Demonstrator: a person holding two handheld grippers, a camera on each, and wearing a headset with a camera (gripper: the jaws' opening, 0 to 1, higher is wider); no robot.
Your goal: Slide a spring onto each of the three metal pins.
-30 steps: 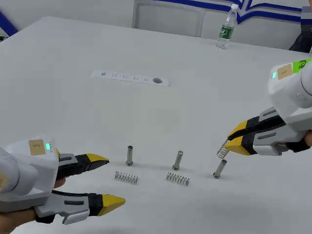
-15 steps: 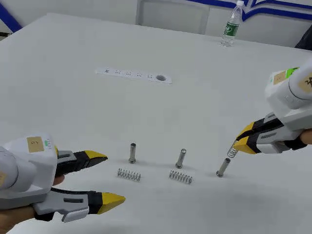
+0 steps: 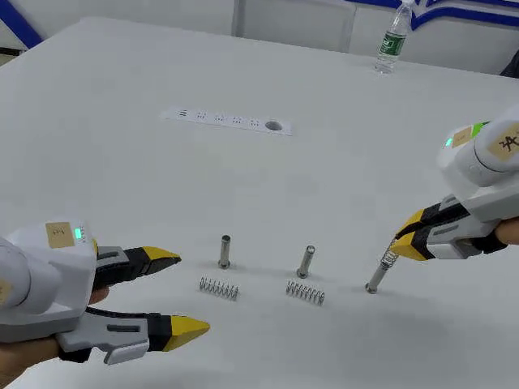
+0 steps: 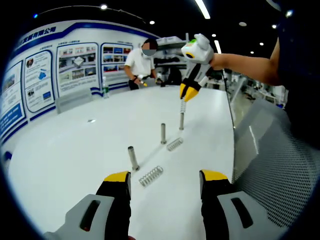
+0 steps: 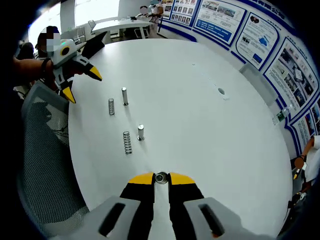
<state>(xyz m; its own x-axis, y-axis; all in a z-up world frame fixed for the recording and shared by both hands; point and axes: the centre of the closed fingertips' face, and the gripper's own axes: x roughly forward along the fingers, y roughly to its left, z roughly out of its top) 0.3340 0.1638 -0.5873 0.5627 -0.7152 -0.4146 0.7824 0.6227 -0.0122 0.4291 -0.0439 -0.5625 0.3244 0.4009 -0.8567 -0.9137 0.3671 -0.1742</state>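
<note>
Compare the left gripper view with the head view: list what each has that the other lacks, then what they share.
The left gripper view adds wall posters, a standing person, ceiling lights and a mesh chair back. The head view adds the label and green light on the left gripper's white body. Both share the table, three pins, two loose springs lying flat, the left gripper's open jaws, and the right gripper shut on a third spring at the far pin's top.

water bottle, power strip
</note>
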